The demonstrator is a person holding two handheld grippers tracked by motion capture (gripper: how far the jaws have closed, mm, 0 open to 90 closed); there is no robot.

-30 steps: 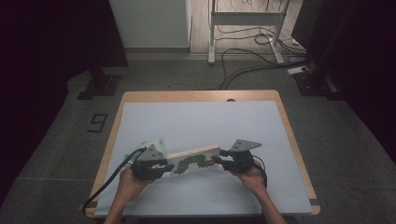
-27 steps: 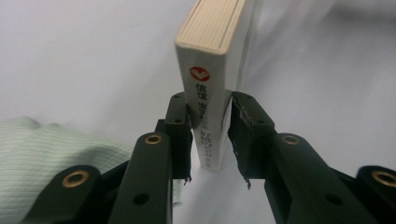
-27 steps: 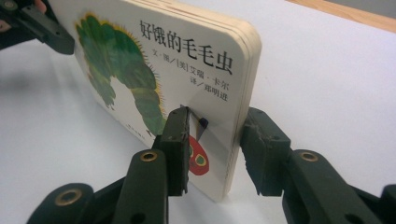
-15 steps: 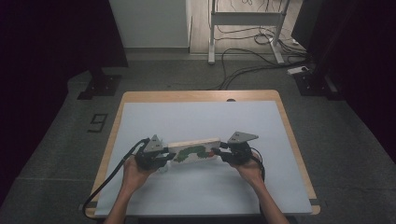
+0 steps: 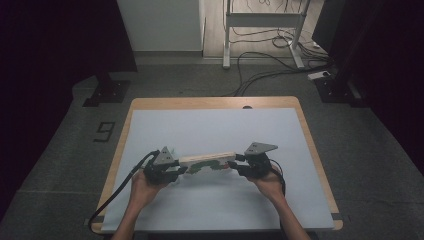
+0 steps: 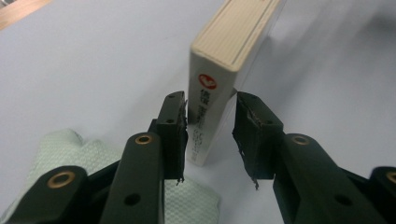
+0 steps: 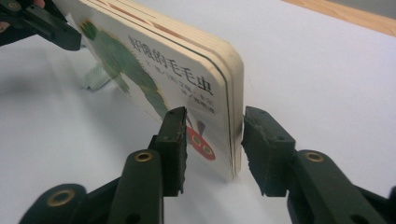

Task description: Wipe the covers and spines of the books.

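Cardboard board book [image 5: 207, 162] standing on its long edge at about 6 o'clock on the desk [image 5: 215, 130], a pale green cloth [image 6: 93, 154] lying at its left end. Left tool [image 5: 176, 172] brackets the spine end; its jaws have just been opening, one pad [image 6: 175, 126] close, the other clear. Right tool [image 5: 239, 167] at the 3 o'clock end has just been opening too, spread off the cover. Looks like the release step; next, both back straight off without tipping it.
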